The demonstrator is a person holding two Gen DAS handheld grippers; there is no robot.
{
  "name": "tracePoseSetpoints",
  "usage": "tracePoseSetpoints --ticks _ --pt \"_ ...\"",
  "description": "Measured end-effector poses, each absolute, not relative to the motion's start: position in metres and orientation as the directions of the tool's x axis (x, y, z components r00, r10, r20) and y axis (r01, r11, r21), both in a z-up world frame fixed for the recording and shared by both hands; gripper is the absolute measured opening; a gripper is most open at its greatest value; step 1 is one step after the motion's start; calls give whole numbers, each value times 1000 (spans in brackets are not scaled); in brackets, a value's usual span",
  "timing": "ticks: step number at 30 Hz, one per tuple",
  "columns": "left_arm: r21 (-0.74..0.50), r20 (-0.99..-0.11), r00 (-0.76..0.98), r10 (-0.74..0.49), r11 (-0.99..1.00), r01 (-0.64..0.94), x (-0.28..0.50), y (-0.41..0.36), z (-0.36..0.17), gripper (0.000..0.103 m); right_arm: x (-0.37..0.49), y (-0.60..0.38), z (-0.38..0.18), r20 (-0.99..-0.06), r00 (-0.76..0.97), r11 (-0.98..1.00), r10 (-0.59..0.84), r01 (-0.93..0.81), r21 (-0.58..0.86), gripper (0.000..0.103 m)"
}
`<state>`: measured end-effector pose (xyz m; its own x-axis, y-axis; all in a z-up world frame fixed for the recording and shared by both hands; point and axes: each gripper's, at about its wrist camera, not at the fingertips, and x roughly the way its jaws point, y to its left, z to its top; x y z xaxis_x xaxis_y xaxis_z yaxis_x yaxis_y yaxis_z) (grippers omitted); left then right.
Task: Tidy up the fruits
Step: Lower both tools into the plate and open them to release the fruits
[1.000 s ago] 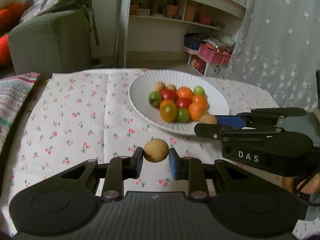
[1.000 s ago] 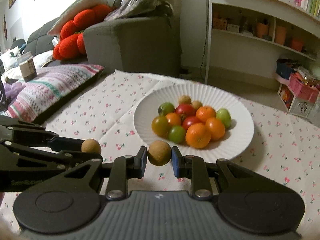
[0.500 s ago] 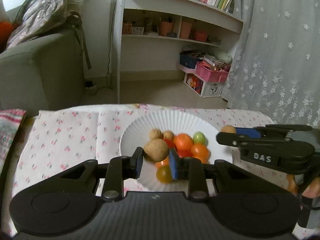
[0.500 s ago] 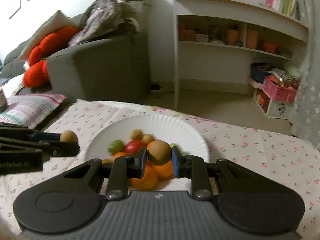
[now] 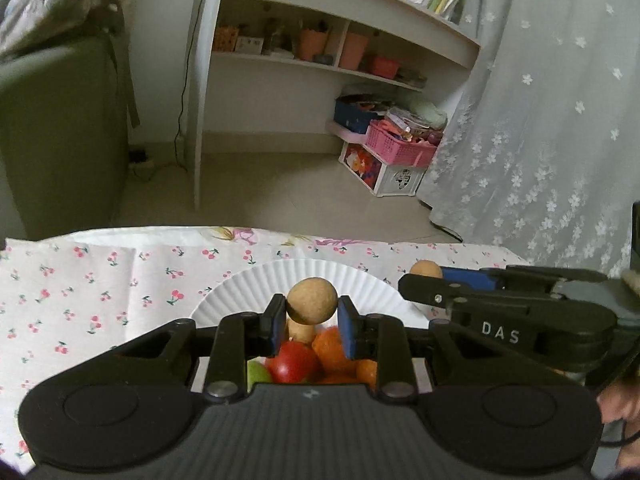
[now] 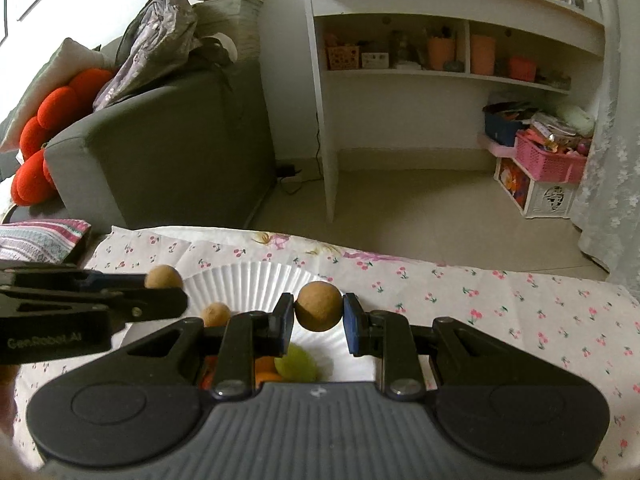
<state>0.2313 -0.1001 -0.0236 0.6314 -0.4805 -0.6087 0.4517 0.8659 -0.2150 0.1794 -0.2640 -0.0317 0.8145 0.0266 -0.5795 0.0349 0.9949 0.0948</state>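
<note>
My left gripper (image 5: 312, 322) is shut on a round tan fruit (image 5: 312, 301) and holds it above the white paper plate (image 5: 240, 288). Red, orange and green fruits (image 5: 294, 360) lie on the plate under it. My right gripper (image 6: 319, 322) is shut on a second tan fruit (image 6: 319, 306) over the same plate (image 6: 256, 280), with a green fruit (image 6: 297, 362) and another tan fruit (image 6: 216, 315) below. Each gripper shows in the other's view, the right (image 5: 424, 276) at the plate's right, the left (image 6: 164, 280) at its left.
The plate sits on a cherry-print tablecloth (image 5: 100, 280). Beyond the table's far edge are a grey sofa (image 6: 168, 140), a white shelf unit (image 6: 440, 60), pink and white storage boxes (image 6: 540, 168) and a flowered curtain (image 5: 540, 120). A striped cushion (image 6: 36, 240) lies at the left.
Both grippers have risen and moved forward over the plate, each still holding its tan fruit. The plate now lies mostly beneath the grippers.
</note>
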Motion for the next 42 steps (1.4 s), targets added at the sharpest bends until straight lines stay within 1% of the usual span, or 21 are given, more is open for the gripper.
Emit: tracePoseSetpoints --ticks 9,14,18,22,26,30,34,38,42 --pt "-276 -637 575 -513 848 452 264 -111 -39 16 194 -274 -50 -619 783 990 61 32 138 23" --pt "-263 -664 560 -495 856 444 277 -116 -50 16 197 -270 -56 -630 773 991 75 12 133 23" --pt "-223 -663 577 -477 862 455 277 -121 -52 16 201 -266 -55 -624 777 992 85 -6 129 24" --pt "-276 -659 553 -511 847 454 283 -116 -57 16 203 -270 -57 -624 775 989 101 -7 151 24" --pt "-243 -666 559 -494 852 463 283 -118 -59 16 206 -270 -60 -626 772 988 109 -14 155 24" --pt "-271 -659 550 -514 844 463 286 -115 -61 17 206 -271 -61 -625 772 986 118 -17 165 24" --pt "-309 -655 537 -532 837 452 287 -110 -60 17 204 -271 -58 -606 787 984 118 -13 176 27" --pt "-341 -648 533 -543 833 435 287 -102 -58 18 201 -267 -55 -597 796 989 100 -12 149 29" --pt "-332 -641 553 -532 842 425 283 -96 -51 18 197 -267 -51 -586 805 989 92 -8 145 29"
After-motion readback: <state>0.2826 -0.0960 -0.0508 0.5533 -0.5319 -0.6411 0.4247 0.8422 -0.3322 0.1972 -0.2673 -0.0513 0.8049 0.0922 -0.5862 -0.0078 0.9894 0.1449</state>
